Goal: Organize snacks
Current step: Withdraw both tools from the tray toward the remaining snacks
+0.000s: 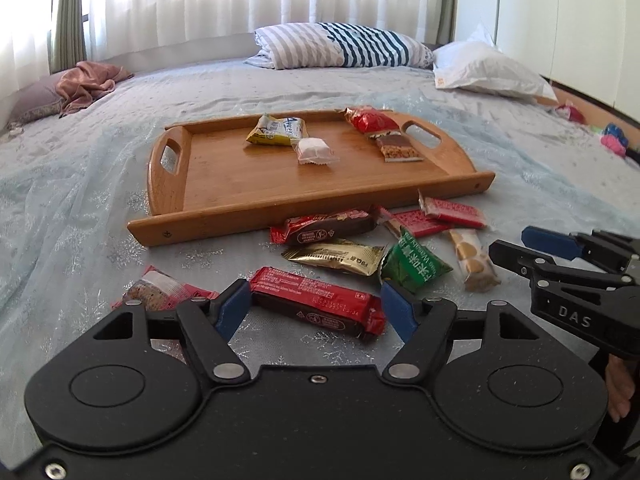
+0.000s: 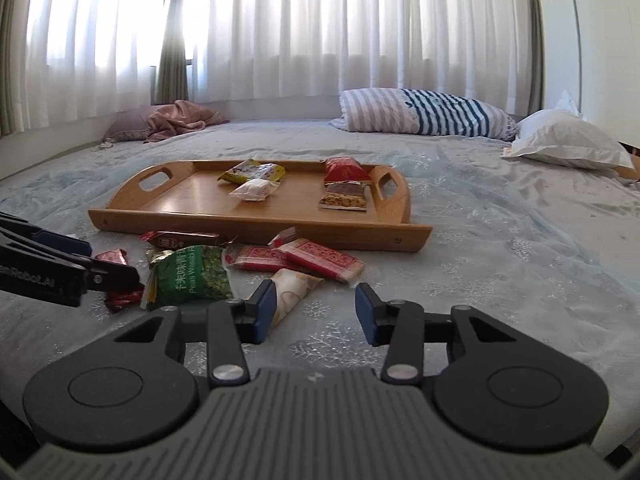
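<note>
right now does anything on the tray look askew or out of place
Nothing damaged or spilled. On the wooden tray, the red packet leans on the far rim beside the handle instead of lying flat; the other three snacks lie flat.

bed (image 1: 120, 160) – pale blue cover | curtains (image 2: 280, 20) – white, backlit | pillows (image 1: 340, 46)

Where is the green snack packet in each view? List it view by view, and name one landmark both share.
Left wrist view: green snack packet lies lower right of centre, just beyond the left gripper's right pad.
Right wrist view: it lies lower left, left of the right gripper.
Shared landmark: the wooden tray, behind the packet in both.
</note>
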`<state>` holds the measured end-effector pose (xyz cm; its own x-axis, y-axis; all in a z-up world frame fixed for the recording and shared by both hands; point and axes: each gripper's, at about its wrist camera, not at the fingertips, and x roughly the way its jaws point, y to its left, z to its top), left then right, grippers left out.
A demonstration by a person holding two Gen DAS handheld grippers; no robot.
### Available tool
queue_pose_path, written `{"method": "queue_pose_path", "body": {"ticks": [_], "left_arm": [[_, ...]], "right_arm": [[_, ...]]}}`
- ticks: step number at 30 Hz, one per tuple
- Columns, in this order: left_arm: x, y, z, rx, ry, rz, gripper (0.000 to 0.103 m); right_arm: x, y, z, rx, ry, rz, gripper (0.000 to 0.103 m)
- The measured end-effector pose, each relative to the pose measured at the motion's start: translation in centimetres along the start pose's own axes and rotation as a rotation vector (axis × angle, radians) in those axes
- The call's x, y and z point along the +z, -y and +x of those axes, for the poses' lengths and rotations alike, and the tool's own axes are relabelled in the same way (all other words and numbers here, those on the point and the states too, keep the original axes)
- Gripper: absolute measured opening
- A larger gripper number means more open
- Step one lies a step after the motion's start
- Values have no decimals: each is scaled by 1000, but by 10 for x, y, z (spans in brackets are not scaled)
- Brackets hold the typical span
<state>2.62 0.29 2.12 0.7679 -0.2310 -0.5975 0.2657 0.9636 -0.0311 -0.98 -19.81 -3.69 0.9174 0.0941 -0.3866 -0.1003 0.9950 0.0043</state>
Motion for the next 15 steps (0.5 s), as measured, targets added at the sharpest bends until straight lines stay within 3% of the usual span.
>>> {"method": "queue_pose_path", "body": {"ticks": [3, 5, 8, 11, 14, 15], "left_arm": [[1, -2, -10, 3, 20, -19, 75], [1, -3, -12, 22, 24, -40, 71], [1, -5, -4, 50, -31, -97, 17], [1, -11, 0, 45, -30, -189, 21], [3, -13, 6, 56, -23, -248, 42], [4, -14, 9, 59, -26, -267, 42]], "right_arm": [[2, 7, -1, -37, -6, 40, 43], [4, 12, -2, -37, -9, 84, 42], [6, 13, -1, -29, -12, 125, 41], [8, 9, 1, -19, -19, 146, 40], [9, 3, 3, -5, -32, 172, 40], [9, 1, 3, -2, -35, 179, 40]]}}
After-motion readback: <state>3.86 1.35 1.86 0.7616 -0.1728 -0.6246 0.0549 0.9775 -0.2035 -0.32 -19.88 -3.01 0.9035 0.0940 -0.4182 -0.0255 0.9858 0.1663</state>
